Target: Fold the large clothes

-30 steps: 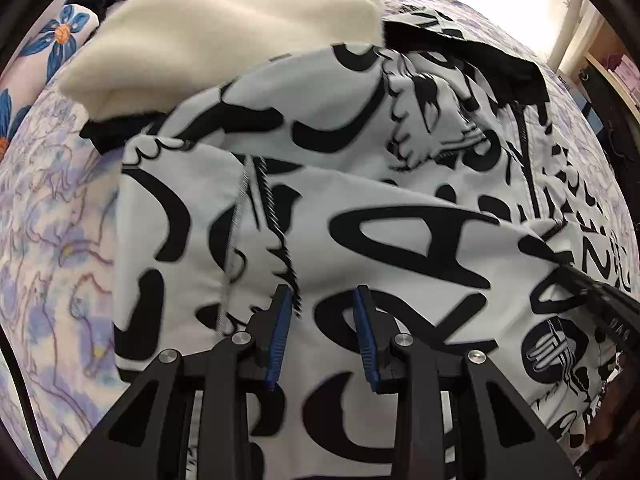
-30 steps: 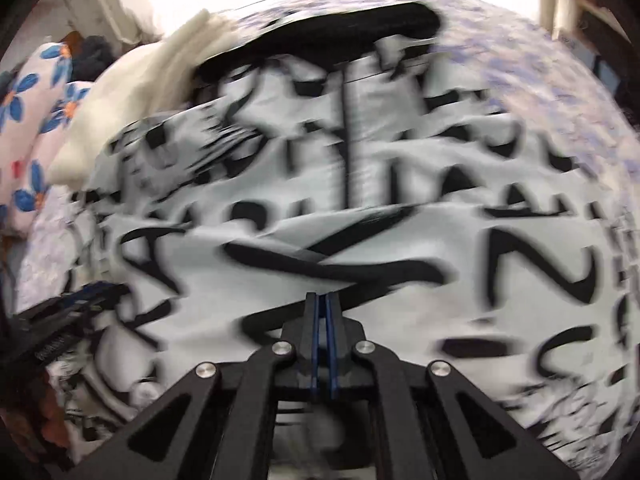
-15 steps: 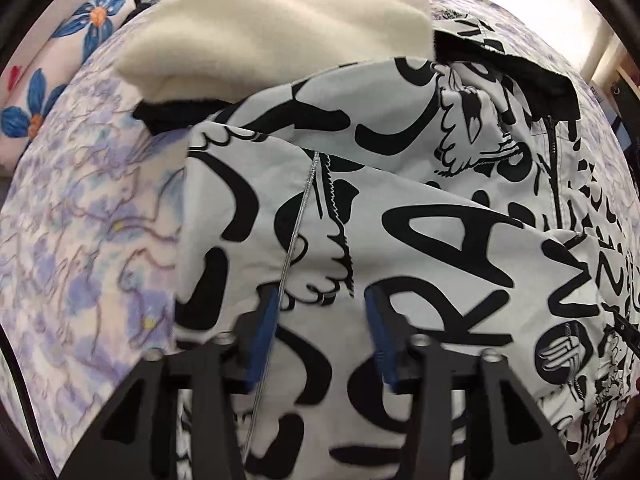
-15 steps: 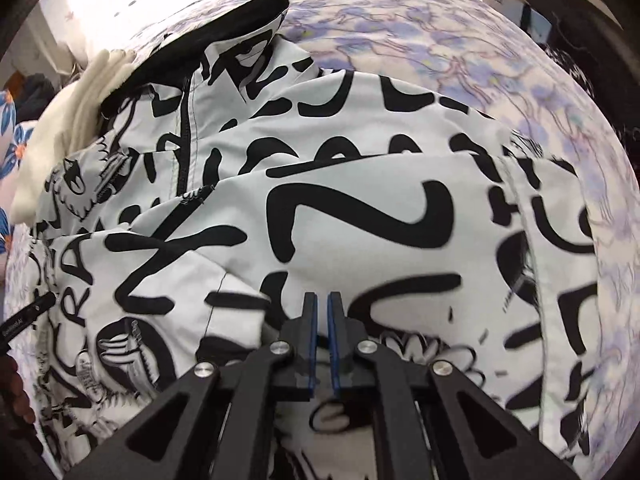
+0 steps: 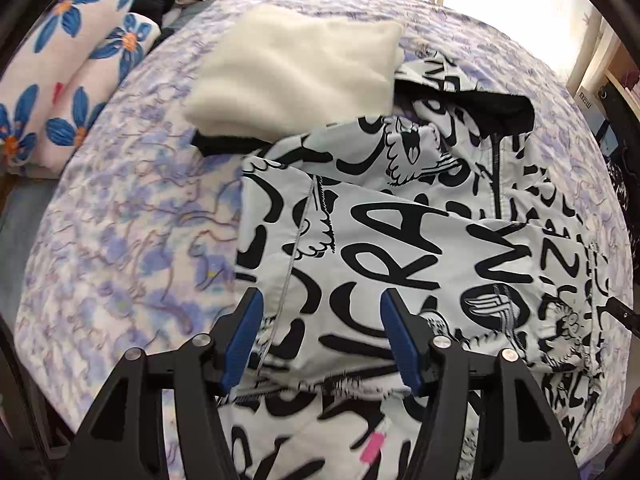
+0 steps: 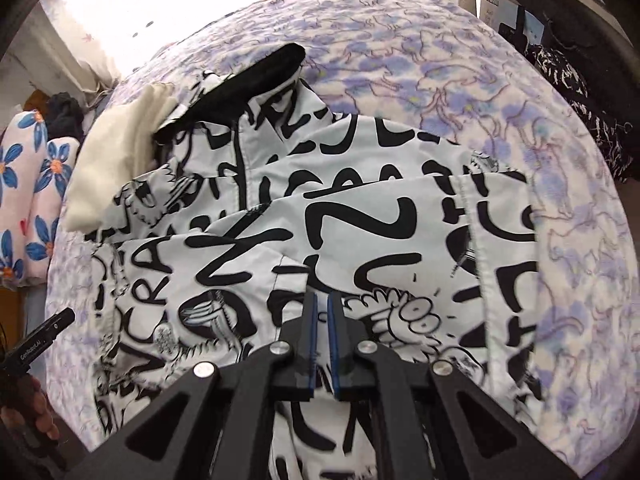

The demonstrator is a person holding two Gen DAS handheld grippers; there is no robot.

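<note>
Jacket, smooth and letter-printed, lies folded; left gripper released, right gripper clenched empty.

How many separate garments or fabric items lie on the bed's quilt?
2: the printed jacket spread across the middle, and a folded cream fleece beyond it, overlapping its far-left corner. Others may be hidden underneath.

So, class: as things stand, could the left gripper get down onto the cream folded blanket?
Probably yes. The left gripper is open and empty above the printed jacket; the cream blanket lies beyond it, its top bare.
</note>
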